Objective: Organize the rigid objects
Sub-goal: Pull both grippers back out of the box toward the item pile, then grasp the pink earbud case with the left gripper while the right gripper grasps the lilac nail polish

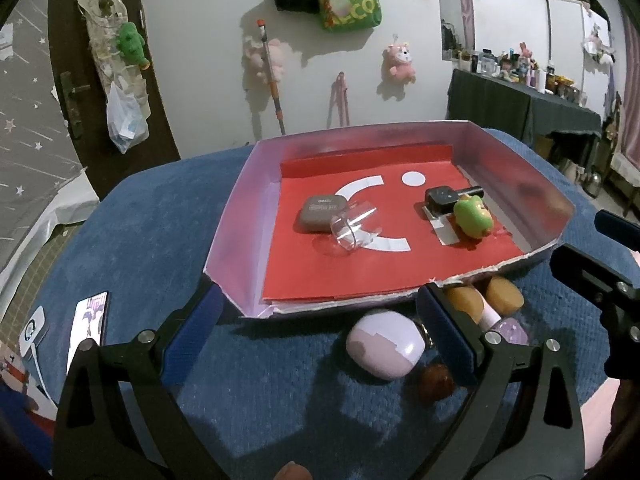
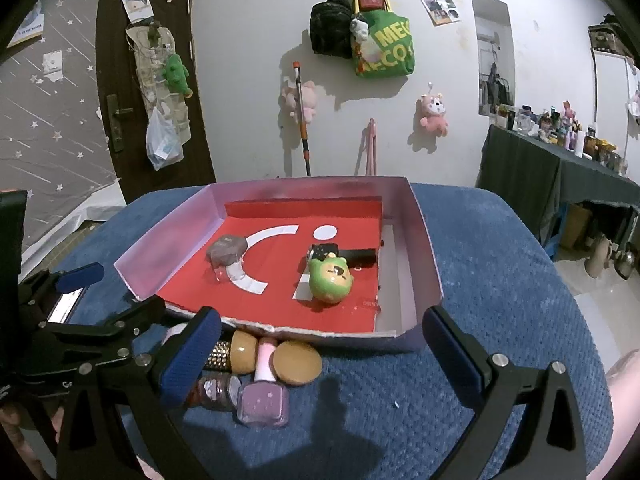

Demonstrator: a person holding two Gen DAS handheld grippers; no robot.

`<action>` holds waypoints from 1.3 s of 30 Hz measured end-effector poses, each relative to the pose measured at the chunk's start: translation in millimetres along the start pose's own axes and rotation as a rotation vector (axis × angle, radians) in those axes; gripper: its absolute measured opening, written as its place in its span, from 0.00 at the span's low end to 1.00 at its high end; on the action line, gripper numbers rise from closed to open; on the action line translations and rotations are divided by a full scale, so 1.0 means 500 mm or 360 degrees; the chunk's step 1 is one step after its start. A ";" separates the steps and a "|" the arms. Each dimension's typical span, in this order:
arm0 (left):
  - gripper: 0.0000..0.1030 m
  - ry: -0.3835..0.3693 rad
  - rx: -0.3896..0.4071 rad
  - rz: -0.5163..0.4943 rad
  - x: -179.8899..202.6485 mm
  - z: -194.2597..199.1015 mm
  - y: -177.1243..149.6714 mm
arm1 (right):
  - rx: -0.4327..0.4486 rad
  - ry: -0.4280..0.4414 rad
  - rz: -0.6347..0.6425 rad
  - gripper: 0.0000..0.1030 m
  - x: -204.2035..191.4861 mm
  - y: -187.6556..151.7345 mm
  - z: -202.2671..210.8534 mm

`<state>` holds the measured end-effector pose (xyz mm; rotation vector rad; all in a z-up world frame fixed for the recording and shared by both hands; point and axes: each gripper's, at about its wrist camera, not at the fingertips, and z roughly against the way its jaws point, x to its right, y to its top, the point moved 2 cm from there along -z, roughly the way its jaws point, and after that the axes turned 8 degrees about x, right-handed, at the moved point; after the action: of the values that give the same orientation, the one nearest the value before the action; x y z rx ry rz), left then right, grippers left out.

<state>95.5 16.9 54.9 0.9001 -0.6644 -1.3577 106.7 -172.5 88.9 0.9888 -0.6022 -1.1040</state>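
A shallow box (image 1: 240, 200) (image 2: 424, 240) with a red floor sits on a blue cushion. Inside lie a brown case (image 1: 320, 208) (image 2: 226, 250), a clear glass cup (image 1: 352, 232) on its side, a black device (image 1: 442, 198) (image 2: 344, 254) and a green toy (image 1: 472, 216) (image 2: 330, 280). In front of the box lie a lilac case (image 1: 380, 344), gold-capped bottles (image 1: 504, 294) (image 2: 298, 362), a purple bottle (image 2: 264, 404) and a brown piece (image 1: 436, 380). My left gripper (image 1: 320, 340) is open above the lilac case. My right gripper (image 2: 316, 360) is open above the bottles.
A phone (image 1: 90, 324) and a white card (image 1: 32, 328) lie at the cushion's left edge. A dark table (image 2: 560, 176) crowded with bottles stands at the right. Bags and plush toys hang on the wall behind.
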 end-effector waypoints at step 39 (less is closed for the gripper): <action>0.96 -0.0127 -0.0136 0.0099 -0.016 -0.024 -0.115 | -0.0241 0.0061 -0.0016 0.94 0.004 -0.137 -0.021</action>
<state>74.2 27.4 0.8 0.7546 -0.6851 -1.3612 85.2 -178.5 23.6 0.8807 -0.4760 -1.1203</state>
